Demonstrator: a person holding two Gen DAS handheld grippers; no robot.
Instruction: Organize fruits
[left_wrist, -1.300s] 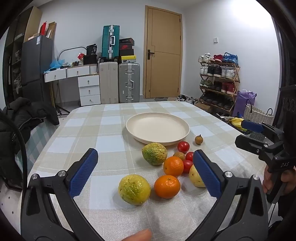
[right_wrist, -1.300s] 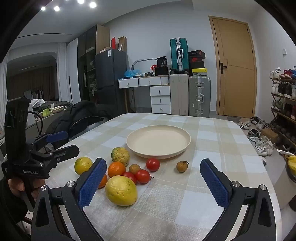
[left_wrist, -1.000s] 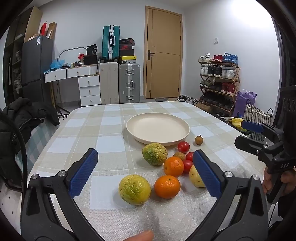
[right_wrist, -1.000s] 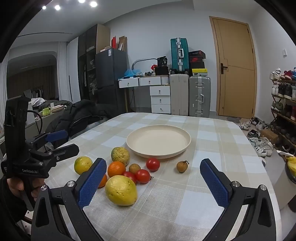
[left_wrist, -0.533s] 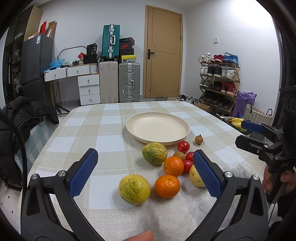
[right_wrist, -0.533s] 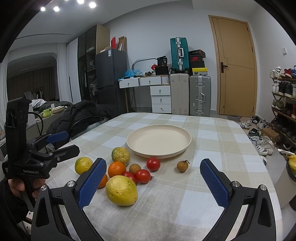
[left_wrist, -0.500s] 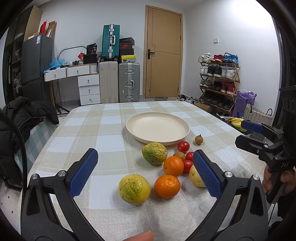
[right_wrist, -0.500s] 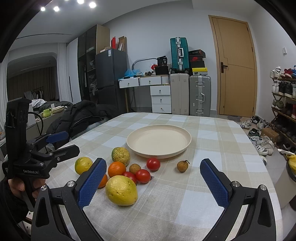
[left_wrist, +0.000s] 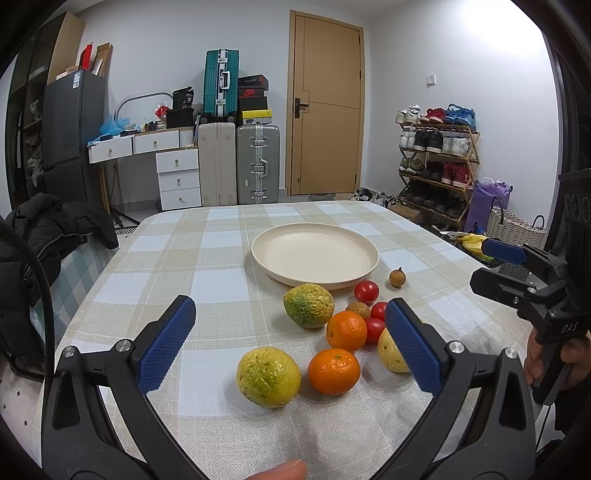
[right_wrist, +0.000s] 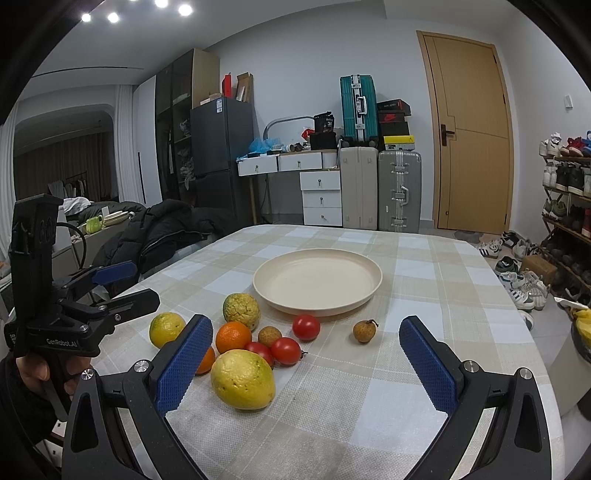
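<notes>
You're working in a lived-in home: a dining table (left_wrist: 155, 266) under a checked cloth, a shoe rack (left_wrist: 437, 162) full of trainers by the wooden door (left_wrist: 325, 110), suitcases (left_wrist: 236, 162) stacked against the wall, a fridge (right_wrist: 221, 147), and a coat (right_wrist: 162, 229) slung over a chair.

The plate (left_wrist: 314, 254) sits on the table (left_wrist: 207, 258), far out in front of both claws. The fruits lie between the plate and the claws. One orange (left_wrist: 333, 371) lies just before the left claw (left_wrist: 291, 343). The lemon (right_wrist: 243, 379) lies just before the right claw (right_wrist: 306, 363). Behind the lemon are the tomatoes (right_wrist: 285, 350).
</notes>
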